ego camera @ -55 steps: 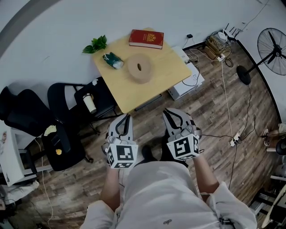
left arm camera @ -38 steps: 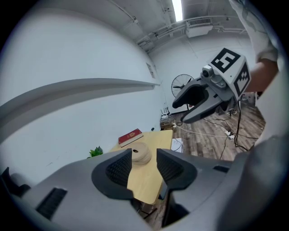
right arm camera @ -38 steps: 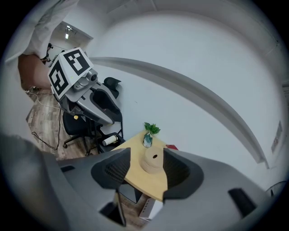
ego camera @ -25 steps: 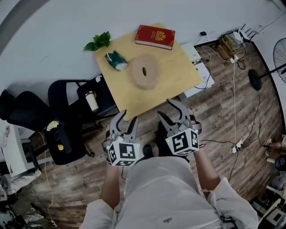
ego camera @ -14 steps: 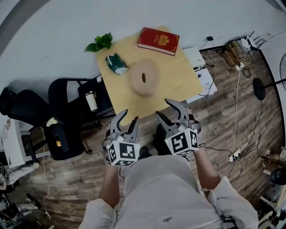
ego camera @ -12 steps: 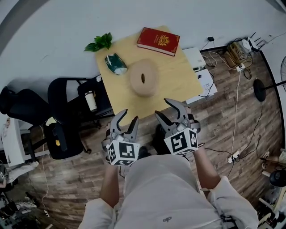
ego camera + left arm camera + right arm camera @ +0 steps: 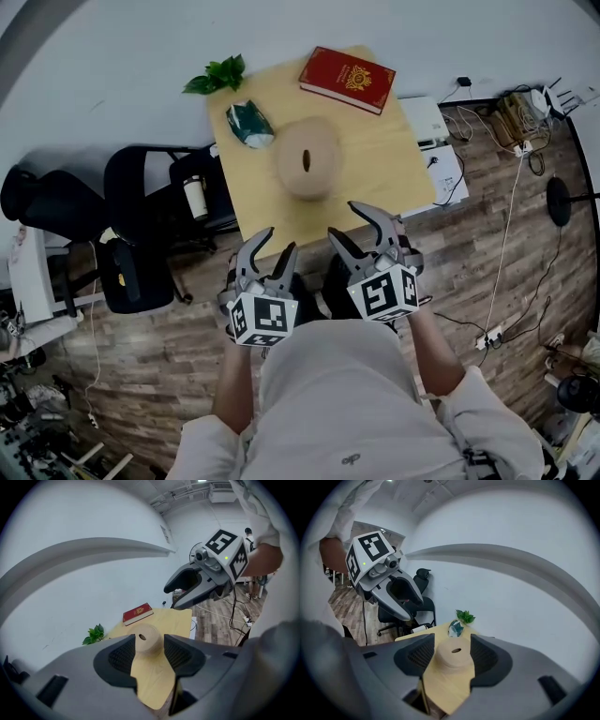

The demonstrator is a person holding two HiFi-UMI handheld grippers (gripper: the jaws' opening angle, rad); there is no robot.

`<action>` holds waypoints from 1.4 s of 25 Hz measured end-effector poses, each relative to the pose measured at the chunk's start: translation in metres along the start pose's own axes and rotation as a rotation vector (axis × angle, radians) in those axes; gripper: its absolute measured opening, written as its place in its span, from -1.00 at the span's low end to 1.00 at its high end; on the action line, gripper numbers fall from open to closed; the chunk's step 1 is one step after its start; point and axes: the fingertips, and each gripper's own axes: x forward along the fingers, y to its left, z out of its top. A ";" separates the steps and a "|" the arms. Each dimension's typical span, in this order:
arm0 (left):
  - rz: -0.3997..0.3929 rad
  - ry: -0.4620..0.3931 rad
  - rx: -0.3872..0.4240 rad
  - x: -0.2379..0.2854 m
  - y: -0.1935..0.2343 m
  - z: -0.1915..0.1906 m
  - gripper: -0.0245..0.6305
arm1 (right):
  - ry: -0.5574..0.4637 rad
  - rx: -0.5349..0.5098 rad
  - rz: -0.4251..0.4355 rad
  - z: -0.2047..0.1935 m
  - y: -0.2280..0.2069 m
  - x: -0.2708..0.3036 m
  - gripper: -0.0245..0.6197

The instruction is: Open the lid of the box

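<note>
My left tongs [image 7: 278, 241] and right tongs [image 7: 344, 218] are both open and empty, and they are closer to the near edge of the desk [image 7: 375, 150] than before. The box [image 7: 308, 157] sits mid-desk, lid on, apart from both.

Cannot make out any seam on the box [image 7: 307, 171] in the head view: too small. Cannot see its lower flanks past the left tongs [image 7: 150, 637] or the right tongs [image 7: 453, 637]. Cannot read the red book [image 7: 348, 79]. Cannot follow the fan stand [image 7: 560, 202] beyond the right edge.
</note>
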 end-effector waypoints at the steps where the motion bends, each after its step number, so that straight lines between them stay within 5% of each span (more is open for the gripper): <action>1: 0.005 0.003 -0.005 0.000 0.002 -0.001 -0.35 | 0.000 0.000 0.005 0.000 0.001 0.003 -0.23; 12: 0.007 0.003 -0.032 0.013 0.035 -0.013 -0.35 | 0.053 -0.007 0.041 0.001 0.002 0.036 -0.17; 35: -0.188 -0.051 0.077 0.060 0.087 -0.039 -0.35 | 0.251 0.040 0.002 -0.022 0.018 0.125 0.01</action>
